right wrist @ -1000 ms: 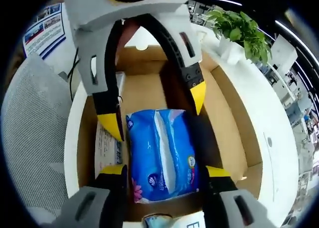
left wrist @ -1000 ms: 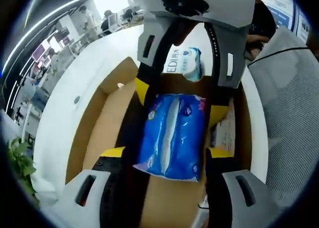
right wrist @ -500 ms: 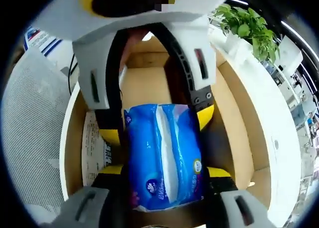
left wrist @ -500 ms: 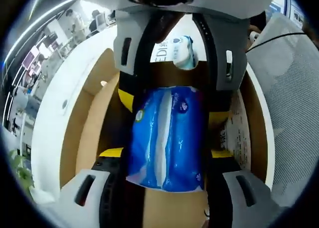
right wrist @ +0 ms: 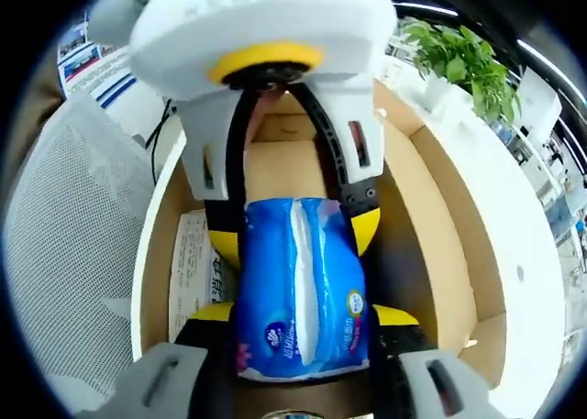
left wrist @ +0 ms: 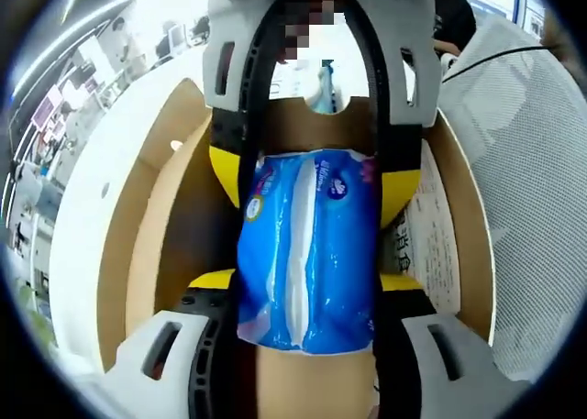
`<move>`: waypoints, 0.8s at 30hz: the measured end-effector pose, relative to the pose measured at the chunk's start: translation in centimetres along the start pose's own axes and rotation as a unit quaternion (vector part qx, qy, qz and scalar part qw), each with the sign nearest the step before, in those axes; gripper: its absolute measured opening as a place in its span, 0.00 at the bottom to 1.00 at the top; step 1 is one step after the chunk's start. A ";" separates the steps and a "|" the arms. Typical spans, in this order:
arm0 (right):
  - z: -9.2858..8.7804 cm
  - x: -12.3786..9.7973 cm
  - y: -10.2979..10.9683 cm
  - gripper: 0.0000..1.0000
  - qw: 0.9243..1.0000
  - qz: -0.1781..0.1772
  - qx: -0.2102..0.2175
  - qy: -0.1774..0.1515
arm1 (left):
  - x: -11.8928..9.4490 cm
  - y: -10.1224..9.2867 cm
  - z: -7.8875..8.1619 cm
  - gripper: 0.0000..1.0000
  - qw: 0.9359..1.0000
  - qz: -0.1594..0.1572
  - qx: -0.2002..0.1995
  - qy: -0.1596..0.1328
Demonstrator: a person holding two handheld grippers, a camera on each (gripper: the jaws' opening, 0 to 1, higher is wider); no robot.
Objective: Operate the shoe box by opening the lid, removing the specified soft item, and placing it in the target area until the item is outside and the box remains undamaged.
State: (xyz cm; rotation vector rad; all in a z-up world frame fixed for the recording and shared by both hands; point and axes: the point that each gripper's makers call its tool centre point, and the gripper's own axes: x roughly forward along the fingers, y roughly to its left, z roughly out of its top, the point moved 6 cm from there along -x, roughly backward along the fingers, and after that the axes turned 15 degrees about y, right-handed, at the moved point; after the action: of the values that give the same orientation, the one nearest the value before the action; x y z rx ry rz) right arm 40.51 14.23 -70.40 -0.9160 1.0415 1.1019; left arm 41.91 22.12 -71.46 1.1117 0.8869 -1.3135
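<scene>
1. In the left gripper view, the left gripper [left wrist: 301, 280] is rising from the bottom edge with its yellow-tipped jaws sitting on either long side of the blue tissue pack [left wrist: 307, 245]. The jaws are hugging the pack's sides, so it reads as clamped on the pack, though I cannot tell how firmly.

2. In the right gripper view, the right gripper [right wrist: 298, 314] is doing the same from the opposite end: its jaws are flanking the blue tissue pack [right wrist: 301, 291] and appear to be pressing on its sides. Gripping a soft, slippery pack from both ends is probably meant to keep it from sagging or sliding out during a lift.

3. The pack is lying inside the open shoe box [left wrist: 151, 226], roughly along its middle, over the cardboard floor. Whether it is resting on the floor or is just clear of it, I cannot tell.

4. Beside the pack, a printed paper sheet [left wrist: 426, 240] is lying flat against the box floor near one wall; in the right gripper view the same sheet [right wrist: 194, 268] is sitting on the other side of the picture.

5. Beyond the box's far end, a second small tissue packet [left wrist: 316, 89] is sitting on the white table [left wrist: 78, 208].

6. Farther out, a grey mesh chair [right wrist: 69, 254] is standing beside the table and a green plant [right wrist: 463, 57] is standing on the table's far part.
</scene>
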 end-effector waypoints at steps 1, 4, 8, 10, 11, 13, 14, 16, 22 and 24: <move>0.1 0.1 0.0 0.55 1.000 -0.003 -0.004 0.002 | 0.0 -0.1 -0.1 0.57 1.000 0.002 0.003 0.000; 0.6 0.5 -0.2 0.55 1.000 -0.010 -0.010 0.010 | -0.1 0.1 -0.3 0.59 1.000 0.010 0.004 0.002; 0.7 1.1 -0.6 0.61 0.999 -0.013 -0.012 0.030 | 0.1 0.1 -0.3 0.61 1.000 0.013 0.007 0.007; 0.8 1.0 -0.3 0.60 0.999 -0.013 -0.020 0.037 | 0.3 0.1 -0.3 0.62 1.000 0.012 0.010 0.009; 0.8 1.0 -0.2 0.60 0.999 -0.013 -0.026 0.037 | 0.3 0.1 -0.3 0.62 1.000 0.012 0.011 0.008; 0.8 1.1 -0.2 0.59 0.998 -0.018 -0.034 0.039 | 0.4 0.1 -0.5 0.62 1.000 0.008 0.009 0.000; 1.0 1.2 0.1 0.58 0.998 -0.015 -0.045 0.042 | 0.6 0.2 -0.7 0.63 1.000 0.005 0.006 -0.006; 1.1 1.5 0.2 0.55 0.997 -0.018 -0.057 0.048 | 0.7 0.2 -0.9 0.64 1.000 0.005 0.007 -0.010; 1.2 2.5 -0.1 0.59 0.998 -0.014 -0.039 0.057 | 1.0 -0.1 -1.0 0.65 1.000 0.010 0.014 -0.010; 1.1 2.9 -0.2 0.60 0.998 -0.013 -0.039 0.058 | 1.2 -0.1 -1.0 0.66 1.000 0.010 0.013 -0.010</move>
State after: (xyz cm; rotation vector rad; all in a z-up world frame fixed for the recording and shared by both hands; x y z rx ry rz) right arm 41.26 15.95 -72.89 -1.0627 1.0836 1.0838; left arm 42.06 22.78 -72.94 1.1231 0.8428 -1.3211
